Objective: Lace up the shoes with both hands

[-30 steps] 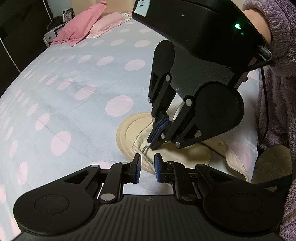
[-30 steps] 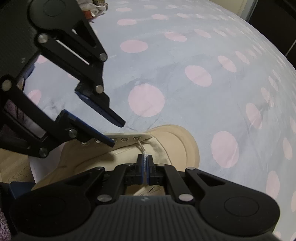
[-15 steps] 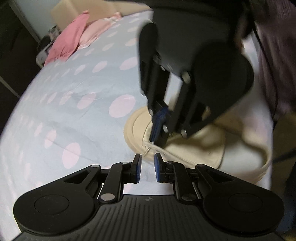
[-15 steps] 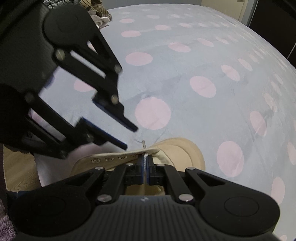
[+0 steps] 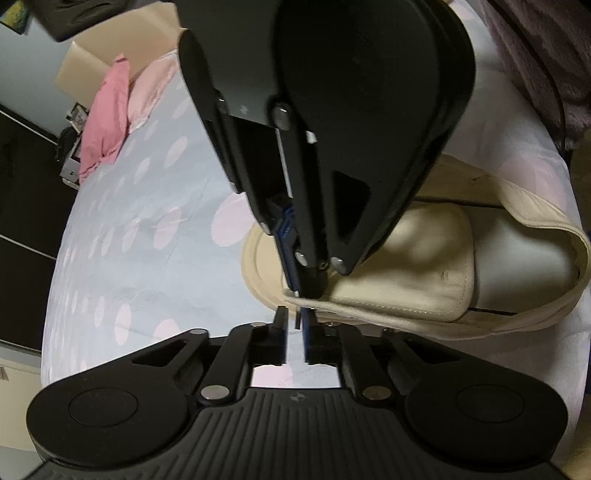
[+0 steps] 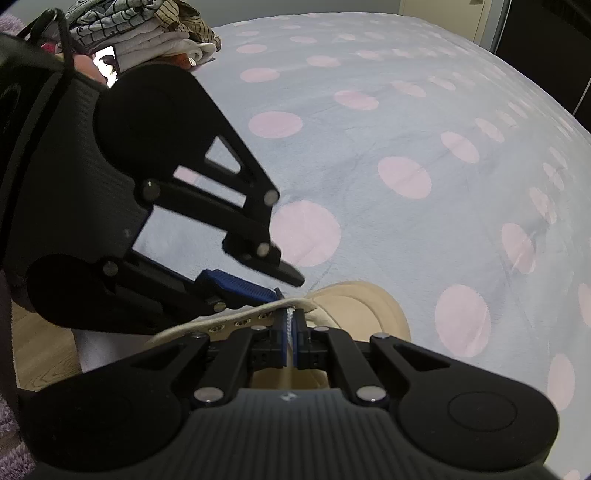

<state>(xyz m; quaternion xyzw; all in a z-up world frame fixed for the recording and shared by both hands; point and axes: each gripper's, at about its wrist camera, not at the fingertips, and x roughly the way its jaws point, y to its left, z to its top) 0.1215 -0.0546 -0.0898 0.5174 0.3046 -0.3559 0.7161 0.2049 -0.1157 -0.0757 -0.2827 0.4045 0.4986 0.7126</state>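
A cream high-top shoe (image 5: 424,280) lies on the polka-dot bedspread, toe pointing away; it also shows in the right wrist view (image 6: 362,306). My right gripper (image 6: 290,332) is shut on the white lace (image 6: 289,321) right at the shoe's front eyelet flap (image 6: 240,321). In the left wrist view the right gripper (image 5: 306,288) hangs over the flap edge. My left gripper (image 5: 294,325) is open, its fingers on either side of the lace's thin tip (image 5: 296,320) poking through the flap. In the right wrist view the left gripper (image 6: 284,280) sits just above the eyelets.
The light blue bedspread with pink dots (image 6: 406,166) fills both views. Pink pillows (image 5: 107,122) and a cardboard box lie at the far end. A pile of folded clothes (image 6: 147,33) sits at the back left. Wooden floor (image 6: 40,354) shows beside the bed.
Both grippers closed in on each other at the shoe's front eyelet. The lace tip now sticks through the flap between my left fingers. The right gripper stayed shut on the lace.
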